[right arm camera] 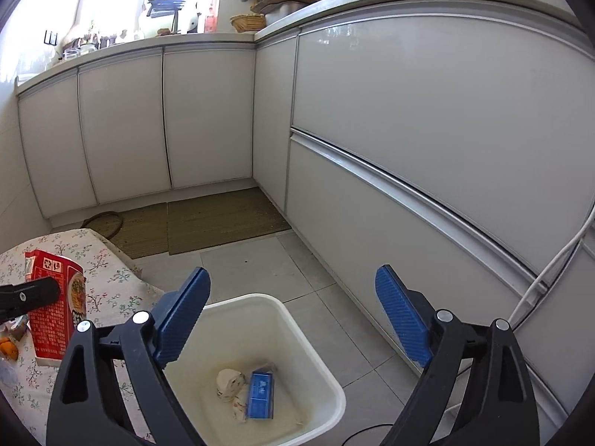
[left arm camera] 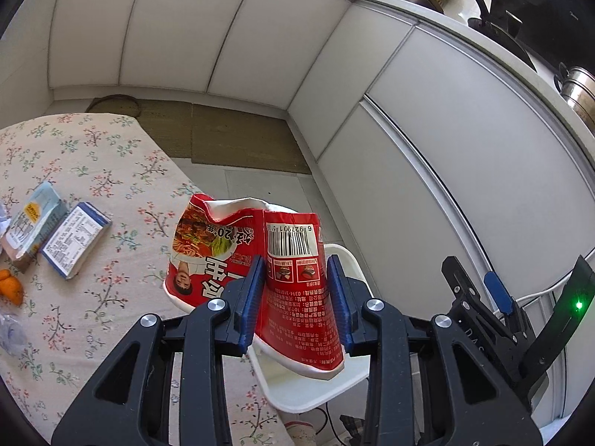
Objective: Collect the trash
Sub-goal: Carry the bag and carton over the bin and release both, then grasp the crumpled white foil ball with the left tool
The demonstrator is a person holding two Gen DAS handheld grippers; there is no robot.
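Here, in the left wrist view, the left gripper [left arm camera: 295, 297] is clamped on a crushed red noodle cup [left arm camera: 256, 256], held above the table's edge [left arm camera: 111, 223] and the white bin [left arm camera: 346, 379]. In the right wrist view, the right gripper [right arm camera: 293, 316] hangs with fingers apart over the bin [right arm camera: 297, 327], where a blue carton [right arm camera: 260, 394] lies beside crumpled paper [right arm camera: 230, 384].

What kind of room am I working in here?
Most likely a home kitchen: white base cabinets under a countertop, a steel pot up top, and a floral-clothed table beside the white bin.
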